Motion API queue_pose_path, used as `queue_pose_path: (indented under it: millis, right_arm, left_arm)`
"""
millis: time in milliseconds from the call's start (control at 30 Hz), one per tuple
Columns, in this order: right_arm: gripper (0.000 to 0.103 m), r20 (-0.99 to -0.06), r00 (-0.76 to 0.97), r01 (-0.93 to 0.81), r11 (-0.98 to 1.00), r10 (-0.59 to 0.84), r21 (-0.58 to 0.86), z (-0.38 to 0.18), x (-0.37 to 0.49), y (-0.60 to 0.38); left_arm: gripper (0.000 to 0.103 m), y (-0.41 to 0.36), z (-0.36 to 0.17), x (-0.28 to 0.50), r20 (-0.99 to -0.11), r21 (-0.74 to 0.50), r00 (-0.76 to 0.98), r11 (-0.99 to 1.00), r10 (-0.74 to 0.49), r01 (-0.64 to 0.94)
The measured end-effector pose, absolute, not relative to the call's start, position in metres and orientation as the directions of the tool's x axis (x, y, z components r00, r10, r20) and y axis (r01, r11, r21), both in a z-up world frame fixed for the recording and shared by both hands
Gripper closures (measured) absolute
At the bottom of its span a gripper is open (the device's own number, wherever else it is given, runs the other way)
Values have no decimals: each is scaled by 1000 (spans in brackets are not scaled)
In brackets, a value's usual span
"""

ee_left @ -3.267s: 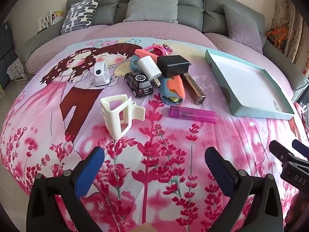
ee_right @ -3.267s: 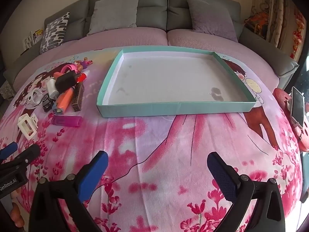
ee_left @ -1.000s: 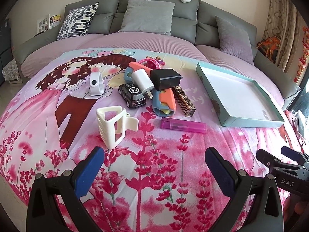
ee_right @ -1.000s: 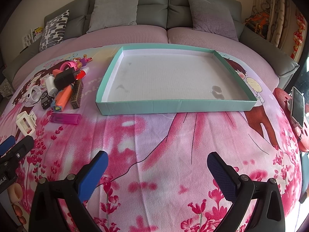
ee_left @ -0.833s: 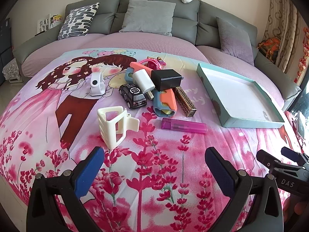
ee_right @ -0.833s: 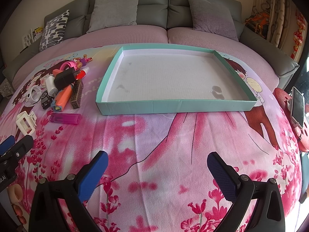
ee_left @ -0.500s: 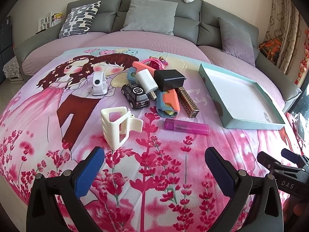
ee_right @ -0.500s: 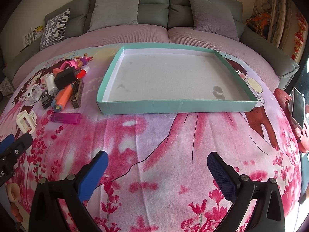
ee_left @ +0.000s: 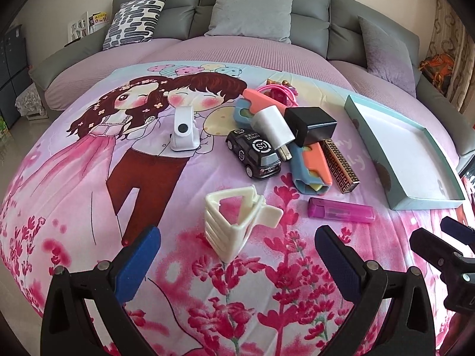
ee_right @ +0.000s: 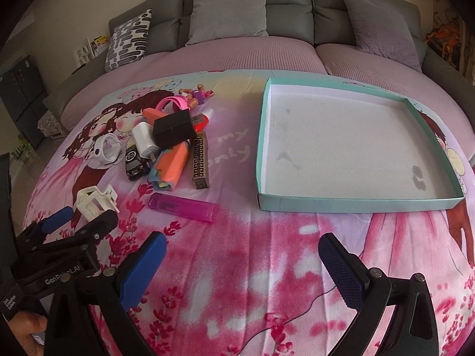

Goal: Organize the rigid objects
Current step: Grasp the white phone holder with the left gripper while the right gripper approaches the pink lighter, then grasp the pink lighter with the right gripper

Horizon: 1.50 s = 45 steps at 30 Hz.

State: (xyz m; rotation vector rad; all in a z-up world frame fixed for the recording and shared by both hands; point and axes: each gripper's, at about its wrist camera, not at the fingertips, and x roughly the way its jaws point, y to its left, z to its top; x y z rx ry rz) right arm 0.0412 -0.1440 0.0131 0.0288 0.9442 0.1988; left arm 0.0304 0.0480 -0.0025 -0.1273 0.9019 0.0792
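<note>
The left hand-held gripper (ee_left: 237,264) has come forward in the last second, and now the white hair claw clip (ee_left: 234,222) stands just in front of it, in line with the gap between the two blue pads; before, the clip was farther away. The jaws are wide open and hold nothing. The right hand-held gripper (ee_right: 243,267) has turned to the left, so the pile of small objects, which was at the edge of its view, now shows clearly; it too is wide open and empty, above the pink flowered blanket (ee_right: 252,252). The teal tray (ee_right: 356,203) lies on the bed to the right with nothing inside, so I judge that the sorting has not really begun. The other things are all on the blanket: the pink lighter (ee_left: 341,212) near the clip, then the black toy car (ee_left: 253,152), the white charger (ee_left: 273,126), the black adapter (ee_left: 311,124) and the harmonica (ee_left: 341,166) together in a heap. The clip looks like the first object for the left side.
</note>
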Motion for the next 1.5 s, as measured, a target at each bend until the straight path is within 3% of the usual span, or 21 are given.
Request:
queue_pose_path:
  millis: [367,633,800,1500]
  right_arm:
    - [0,-812,550,-172,978,197,121,3,57,-124]
    - [0,-817,538,-180,975,207,129,-2,65,-116]
    - [0,-821,530,-192,973,211,126,-5,70,-106]
    - [4,-844,518,-191,980,141,47,-26,91,-66]
  left_arm:
    - [1,58,-14,42,-793,-121,609,984,-18,-128]
    - [34,57,-16,41,-785,-144,618,985,-52,-99]
    - [45,60,-15,37,-774,-172,628,982,-85,-79]
    - [45,96,-15,35,-759,-172,650,974,-36,-147]
